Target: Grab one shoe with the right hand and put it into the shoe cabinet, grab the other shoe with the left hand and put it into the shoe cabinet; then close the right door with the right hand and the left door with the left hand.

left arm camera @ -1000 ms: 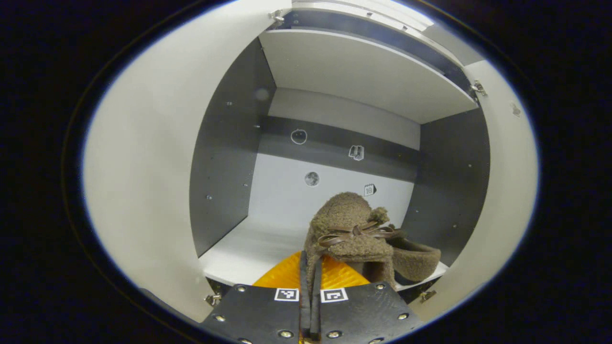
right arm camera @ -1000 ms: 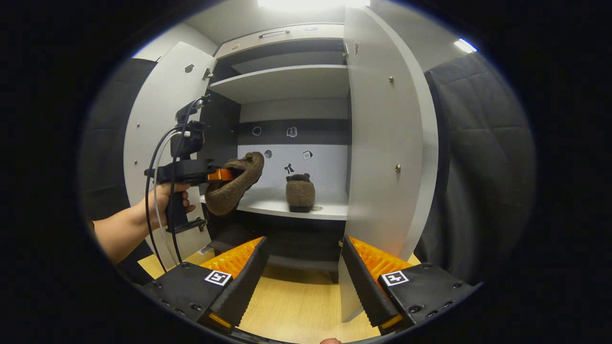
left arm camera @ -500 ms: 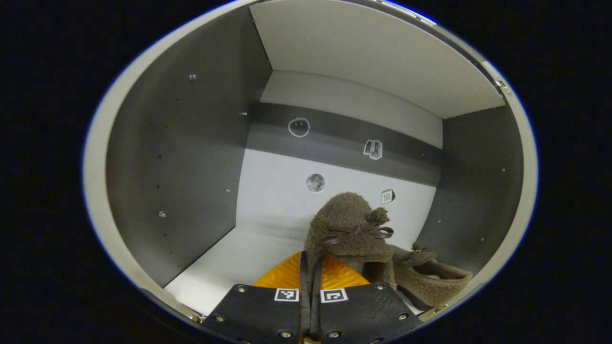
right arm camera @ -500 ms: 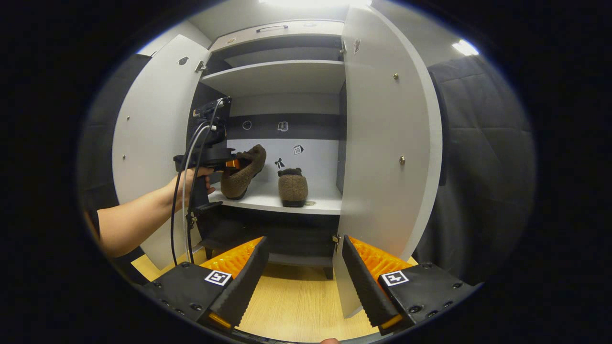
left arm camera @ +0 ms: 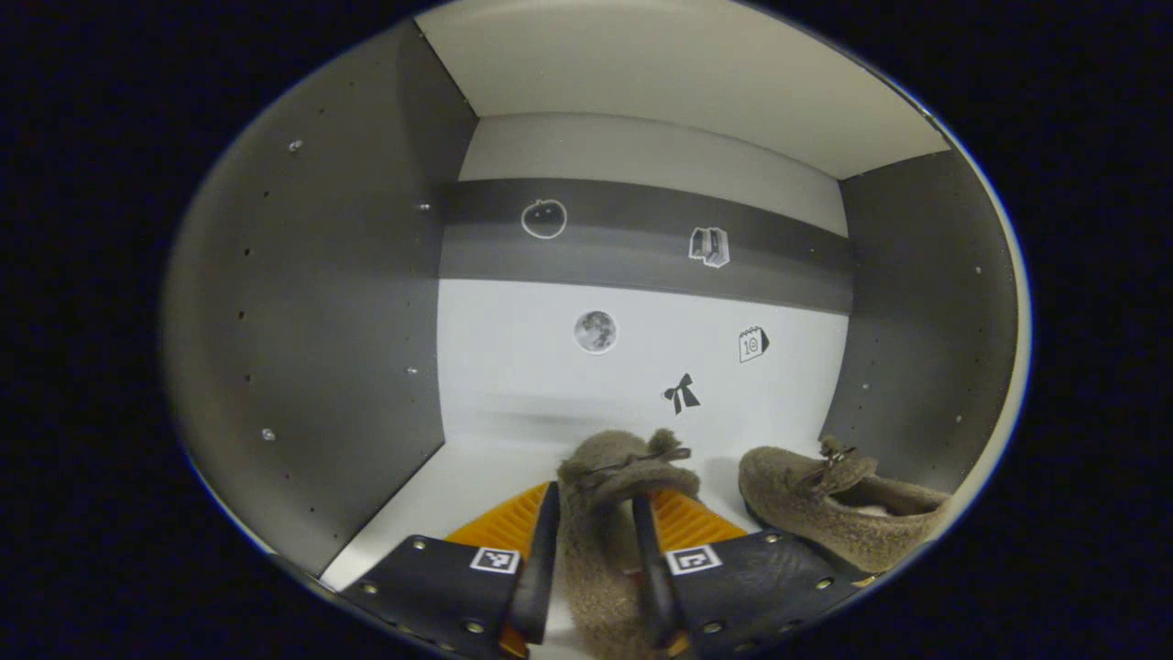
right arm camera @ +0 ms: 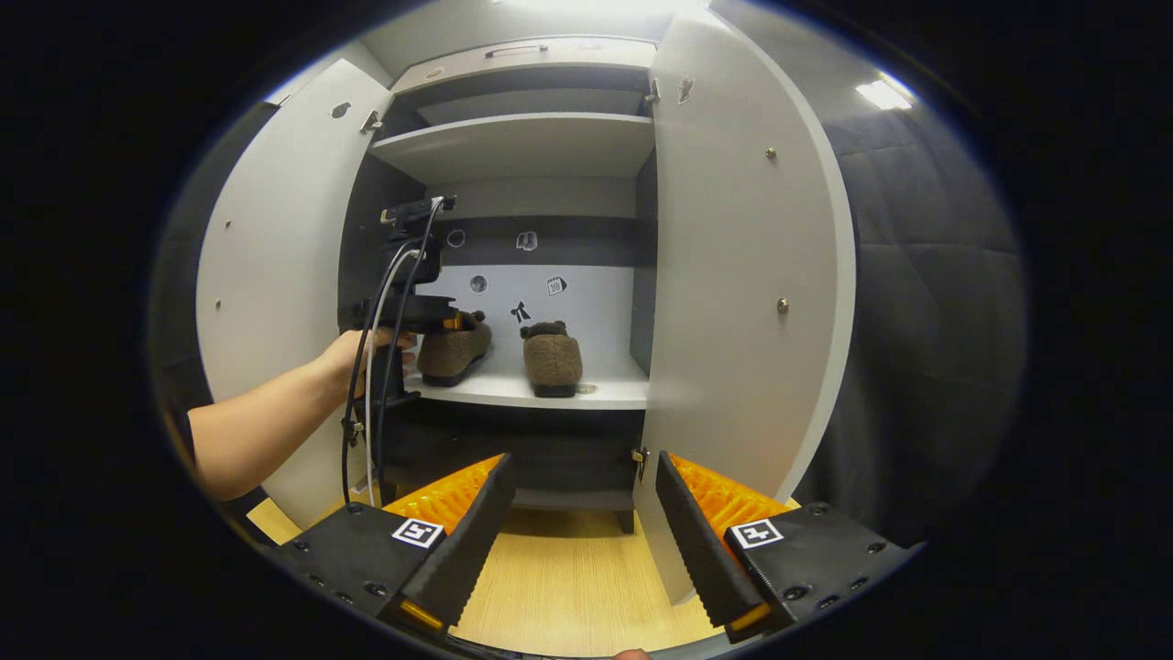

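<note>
Brown fleece covered both shoes, and both were inside the cabinet on its middle shelf. The right shoe sat free near the right wall, toe to the back, with nothing touching it. The left shoe lay just beside it, apparently resting on the shelf, with its heel between the fingers of the left gripper. That claw was parted about as wide as the heel; I could not tell whether both fingers pressed on the fleece or had let go. In the right gripper view the left gripper reached in at shelf height, held by a hand on a bare forearm. The right gripper hung outside, low in front of the cabinet over the wooden floor, its claw wide and holding nothing. The left door and the right door both stood wide open. By my reading, the two placements were done or all but done: what was left was to free the left shoe and draw that gripper out, then swing the right door shut with the right gripper and the left door with the left.
</note>
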`<state>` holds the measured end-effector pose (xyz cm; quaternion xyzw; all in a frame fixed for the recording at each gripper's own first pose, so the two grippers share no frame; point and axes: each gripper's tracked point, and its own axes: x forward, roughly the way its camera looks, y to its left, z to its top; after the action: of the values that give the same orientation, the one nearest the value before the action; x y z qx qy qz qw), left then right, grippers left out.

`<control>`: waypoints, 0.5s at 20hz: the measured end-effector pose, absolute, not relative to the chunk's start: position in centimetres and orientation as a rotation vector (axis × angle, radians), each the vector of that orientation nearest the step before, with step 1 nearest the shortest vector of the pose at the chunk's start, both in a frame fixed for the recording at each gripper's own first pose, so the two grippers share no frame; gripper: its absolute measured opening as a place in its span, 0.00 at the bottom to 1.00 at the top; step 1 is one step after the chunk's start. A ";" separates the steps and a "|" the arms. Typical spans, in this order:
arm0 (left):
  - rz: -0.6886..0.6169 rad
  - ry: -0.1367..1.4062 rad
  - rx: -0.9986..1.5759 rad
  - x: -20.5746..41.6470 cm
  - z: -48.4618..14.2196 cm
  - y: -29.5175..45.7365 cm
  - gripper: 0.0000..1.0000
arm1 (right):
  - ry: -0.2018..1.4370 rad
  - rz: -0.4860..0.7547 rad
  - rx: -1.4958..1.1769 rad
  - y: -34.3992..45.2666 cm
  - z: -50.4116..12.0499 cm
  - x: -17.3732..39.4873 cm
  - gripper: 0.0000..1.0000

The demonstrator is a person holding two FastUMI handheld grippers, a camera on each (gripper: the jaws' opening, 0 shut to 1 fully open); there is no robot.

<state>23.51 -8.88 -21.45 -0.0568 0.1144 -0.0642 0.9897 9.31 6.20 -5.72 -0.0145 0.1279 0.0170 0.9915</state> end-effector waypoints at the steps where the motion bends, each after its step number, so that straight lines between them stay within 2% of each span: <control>1: -0.124 0.219 -0.128 22.8 -21.2 -8.6 0.53 | 0.244 0.044 -0.035 6.1 -5.4 9.0 0.98; 2: -0.131 0.201 -0.147 21.8 -20.6 -8.3 0.56 | 0.232 0.055 -0.044 6.1 -5.0 8.6 0.98; 5: -0.165 0.102 -0.157 19.9 -18.0 -8.1 0.96 | 0.230 0.099 -0.044 5.8 -4.8 7.1 0.97; 7: -0.139 0.111 -0.090 18.3 -17.1 -7.4 1.00 | 0.228 0.109 -0.041 5.2 -4.4 5.8 0.98; 8: -0.138 0.093 -0.063 17.1 -16.1 -7.3 0.96 | 0.219 0.106 -0.039 4.8 -4.0 5.2 0.98; 10: -0.147 0.042 -0.047 14.1 -13.9 -7.6 1.00 | 0.199 0.097 -0.031 3.8 -3.3 4.1 0.97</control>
<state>14.15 -7.58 -13.89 -0.0235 0.0208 -0.0732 0.9968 4.08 3.79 -3.27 -0.0157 0.0995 0.0482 0.9937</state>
